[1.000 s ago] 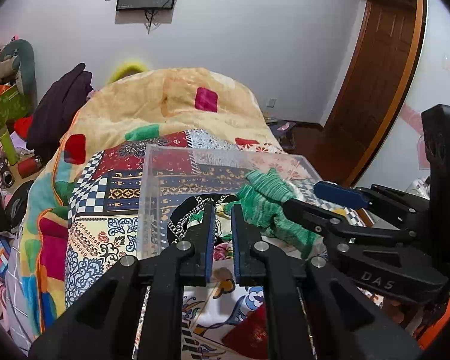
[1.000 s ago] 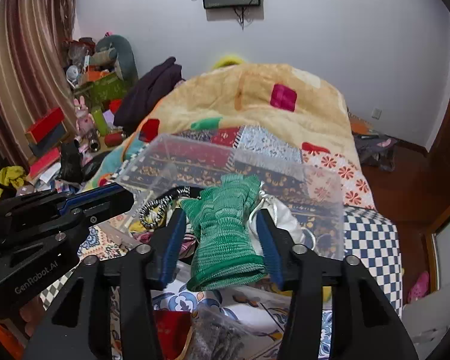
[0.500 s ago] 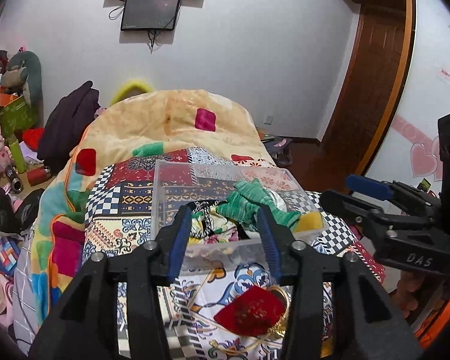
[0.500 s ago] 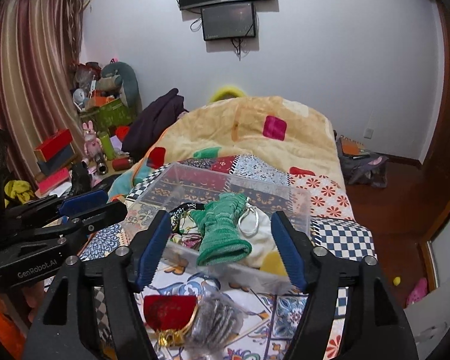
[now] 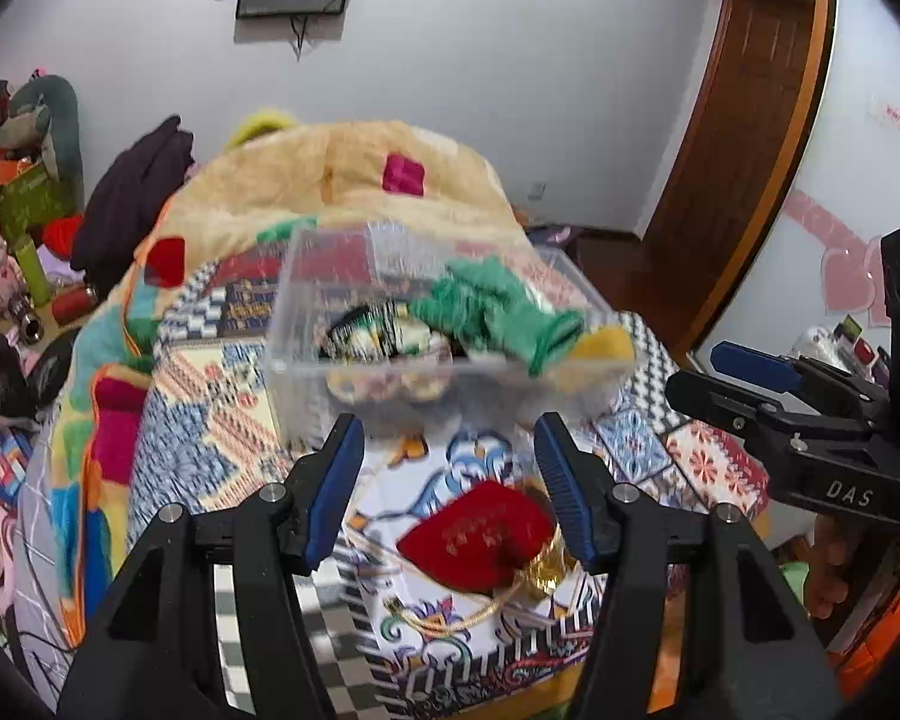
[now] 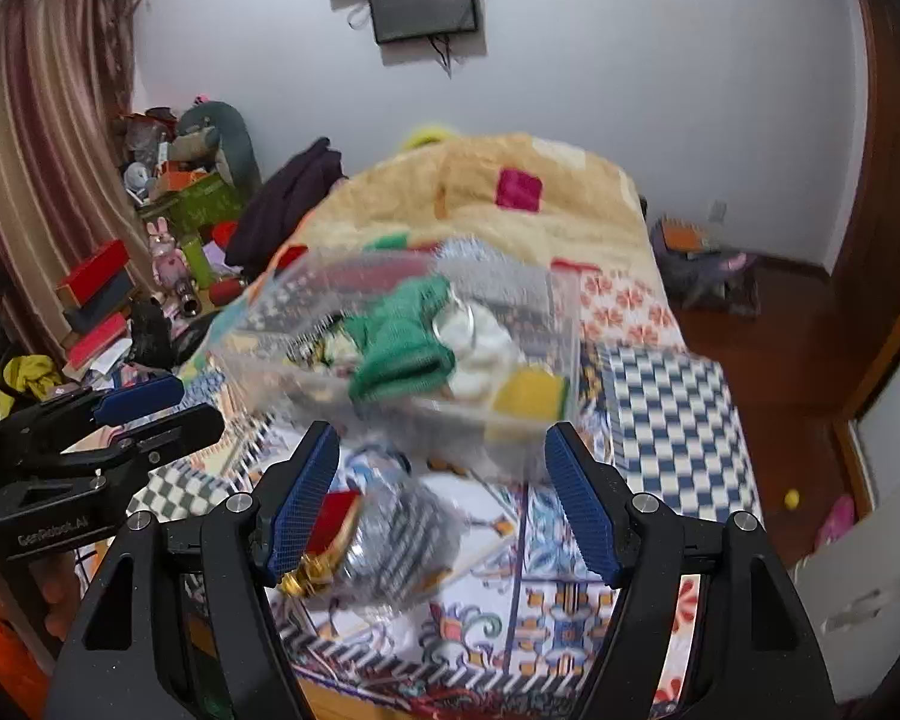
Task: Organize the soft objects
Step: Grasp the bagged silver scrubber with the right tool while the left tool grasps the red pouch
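A clear plastic bin stands on the patterned bed and holds a green knit sock, a yellow item and other soft things; it also shows in the right wrist view with the sock. A red pouch with gold cord lies in front of the bin, between the fingers of my open, empty left gripper. My right gripper is open and empty, above a grey bundle in clear wrap beside the red pouch.
The bed's quilt fills the middle. A beige blanket lies behind the bin. Cluttered boxes and toys stand at the left. A wooden door is at the right. The right gripper shows in the left wrist view.
The right gripper let go of the green sock, which now lies in the bin. Both grippers opened wide and pulled back from the bin toward the near bed edge.
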Demonstrator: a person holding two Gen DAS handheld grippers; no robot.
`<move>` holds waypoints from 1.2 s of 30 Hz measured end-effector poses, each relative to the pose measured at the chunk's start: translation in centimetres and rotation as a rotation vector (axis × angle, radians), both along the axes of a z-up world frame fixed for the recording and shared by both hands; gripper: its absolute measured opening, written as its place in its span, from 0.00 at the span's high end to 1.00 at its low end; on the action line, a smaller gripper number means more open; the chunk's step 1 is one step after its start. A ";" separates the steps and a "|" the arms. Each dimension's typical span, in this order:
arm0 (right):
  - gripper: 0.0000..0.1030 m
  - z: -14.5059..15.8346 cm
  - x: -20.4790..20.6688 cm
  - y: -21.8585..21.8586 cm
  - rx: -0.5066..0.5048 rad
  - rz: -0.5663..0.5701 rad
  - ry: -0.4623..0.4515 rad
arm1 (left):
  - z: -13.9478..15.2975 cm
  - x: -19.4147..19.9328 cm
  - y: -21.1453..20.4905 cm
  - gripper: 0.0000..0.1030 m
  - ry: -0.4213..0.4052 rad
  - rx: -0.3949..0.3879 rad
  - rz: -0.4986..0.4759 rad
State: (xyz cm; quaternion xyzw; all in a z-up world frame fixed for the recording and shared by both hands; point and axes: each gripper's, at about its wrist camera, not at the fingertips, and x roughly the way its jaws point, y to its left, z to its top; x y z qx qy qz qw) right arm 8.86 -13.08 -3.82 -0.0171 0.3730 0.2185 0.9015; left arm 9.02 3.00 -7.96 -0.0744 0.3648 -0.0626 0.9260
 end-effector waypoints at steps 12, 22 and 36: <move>0.34 -5.4 -0.4 0.2 -0.008 0.008 0.157 | -6.4 1.3 -2.1 0.43 0.177 0.009 -0.060; 0.42 -7.5 -0.1 0.6 0.019 0.058 0.250 | -8.3 1.7 -2.2 0.50 0.199 -0.023 -0.078; 0.88 -6.6 -0.4 0.7 0.047 0.071 0.231 | -7.5 1.1 -3.2 0.90 0.181 -0.006 -0.132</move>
